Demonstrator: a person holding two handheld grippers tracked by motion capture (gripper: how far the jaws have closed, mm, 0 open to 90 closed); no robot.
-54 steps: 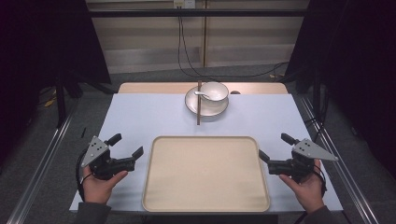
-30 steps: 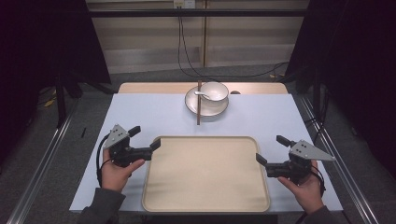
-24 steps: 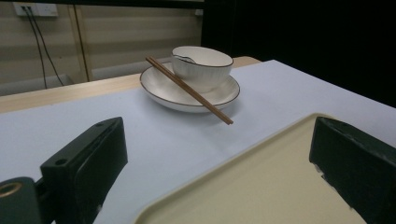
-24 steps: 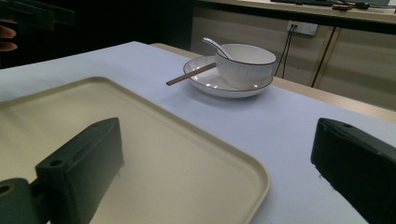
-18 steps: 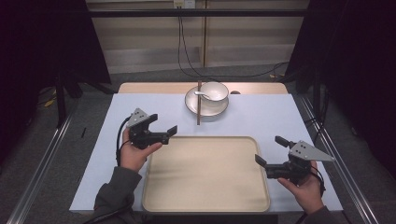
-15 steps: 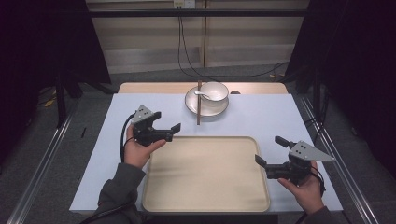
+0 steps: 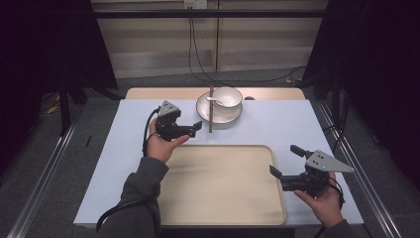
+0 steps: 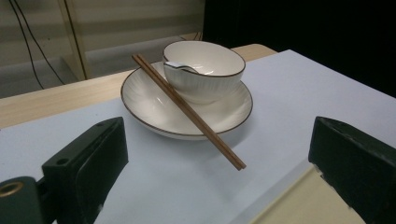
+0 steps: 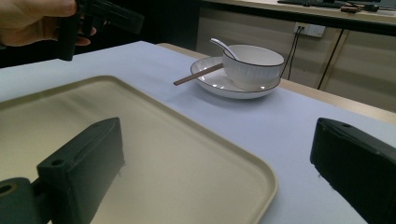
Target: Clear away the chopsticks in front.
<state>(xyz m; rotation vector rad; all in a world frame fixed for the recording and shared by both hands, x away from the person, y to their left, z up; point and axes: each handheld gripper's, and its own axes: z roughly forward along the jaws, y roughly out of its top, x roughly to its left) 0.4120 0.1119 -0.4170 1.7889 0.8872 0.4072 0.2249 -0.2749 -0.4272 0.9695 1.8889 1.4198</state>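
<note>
The right gripper (image 7: 286, 164) sits nearest the person, over the right edge of the beige tray (image 7: 218, 208), its jaws spread wide with nothing between them. In the right gripper view those jaws rise at the bottom corners, both cut off by the frame, and the tray (image 9: 154, 154) spreads out under and ahead of them; its near and left parts run out of the picture.

Farther out, the left gripper (image 7: 196, 127) hangs above the pale blue table cover (image 7: 297, 124), just past the tray's far left corner. Its jaws are also wide apart and empty. In the left gripper view one tray corner (image 8: 303, 200) shows beside the right-hand jaw, the rest hidden below the frame.

Ahead of the left gripper, between its jaws as that camera sees it, lie the wooden chopsticks (image 8: 187, 109). They rest slanted across the rim of the white plate (image 8: 149, 112), the near tips jutting out over the table cover, apart from both jaws. Whether the far tips touch the plate's rim or overhang it is hard to make out.

Beyond the chopsticks, a white bowl (image 8: 205, 70) stands on the plate. A white spoon (image 8: 180, 66) lies in the bowl; its scoop is hidden inside, only the handle showing.
</note>
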